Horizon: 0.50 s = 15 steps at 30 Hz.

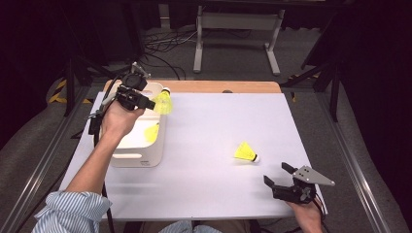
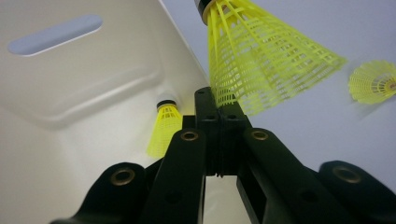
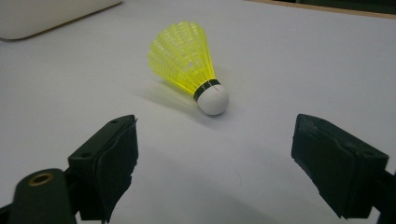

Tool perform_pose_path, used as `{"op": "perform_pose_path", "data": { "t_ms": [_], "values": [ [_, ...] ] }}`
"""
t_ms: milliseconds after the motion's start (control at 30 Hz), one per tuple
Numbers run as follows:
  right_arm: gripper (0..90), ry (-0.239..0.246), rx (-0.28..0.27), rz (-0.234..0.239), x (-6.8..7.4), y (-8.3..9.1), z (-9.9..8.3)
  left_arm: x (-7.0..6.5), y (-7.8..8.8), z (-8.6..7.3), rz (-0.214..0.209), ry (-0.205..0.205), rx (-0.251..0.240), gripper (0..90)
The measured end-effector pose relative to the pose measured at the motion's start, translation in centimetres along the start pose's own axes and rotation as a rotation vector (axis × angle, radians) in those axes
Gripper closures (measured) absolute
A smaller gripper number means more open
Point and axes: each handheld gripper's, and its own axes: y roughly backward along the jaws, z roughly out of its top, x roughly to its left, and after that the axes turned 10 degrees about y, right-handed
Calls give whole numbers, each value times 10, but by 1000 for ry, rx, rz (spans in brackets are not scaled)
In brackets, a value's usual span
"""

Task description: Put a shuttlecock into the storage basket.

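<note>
Shuttlecock held over bin.
L gripper point(image 1: 154, 103) jaws clamped on shuttlecock skirt point(image 2: 261, 65) (probably by its edge), above white bin point(image 1: 158, 141); R gripper point(image 1: 281, 175) jaws open, near tabletop shuttlecock point(image 3: 189, 65).

Grey floor point(image 1: 233, 58), black curtains point(image 1: 29, 48), loose cables point(image 1: 165, 46)

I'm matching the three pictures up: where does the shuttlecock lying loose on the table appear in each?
High view: shuttlecock on the table, right of centre.
Left gripper view: far right edge.
Right gripper view: centre, ahead of the open jaws.
Shared landmark: white bin.
</note>
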Motion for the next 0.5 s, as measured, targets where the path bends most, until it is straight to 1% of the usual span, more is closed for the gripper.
{"op": "perform_pose_path", "data": {
  "t_ms": [67,133,167,500],
  "values": [
    [150,-1,-1,-1,0,0,0,2,0,0,3,0,-2,900],
    [150,1,0,-1,0,0,0,5,1,0,3,6,-4,900],
    [150,0,0,-1,0,0,0,6,2,-1,4,17,-6,900],
    [150,-2,1,1,0,0,0,20,5,-3,18,44,-14,900]
  ]
}}
